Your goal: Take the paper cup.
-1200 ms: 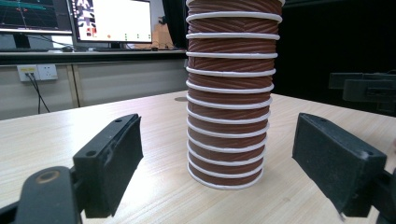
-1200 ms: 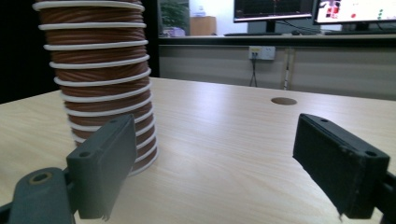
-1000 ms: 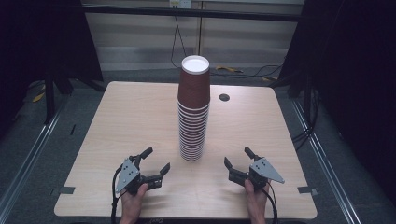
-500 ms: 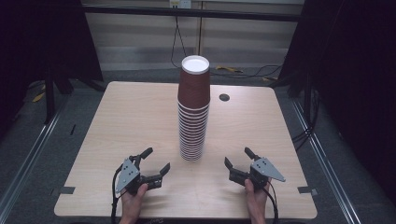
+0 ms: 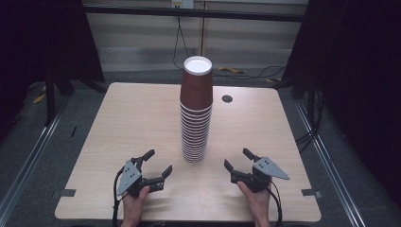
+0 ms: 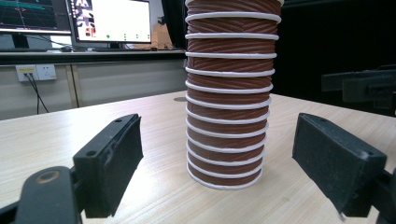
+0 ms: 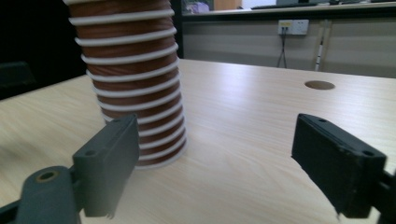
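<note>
With both hand-held grippers, left point(image 5: 153, 165) and right point(image 5: 239, 163), released at 7 and 5 o'clock, a careless side nudge could topple the tall cup stack point(image 5: 196, 113) across the counter point(image 5: 118, 123).

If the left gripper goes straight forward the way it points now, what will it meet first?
Probably the cup stack. In the left gripper view it stands on the table between the open jaws of the left gripper, with nothing in front of it.

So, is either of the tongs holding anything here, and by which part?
Nothing is held. The left tongs and right tongs both stand open on the table, apart from the stack of paper cups.
</note>
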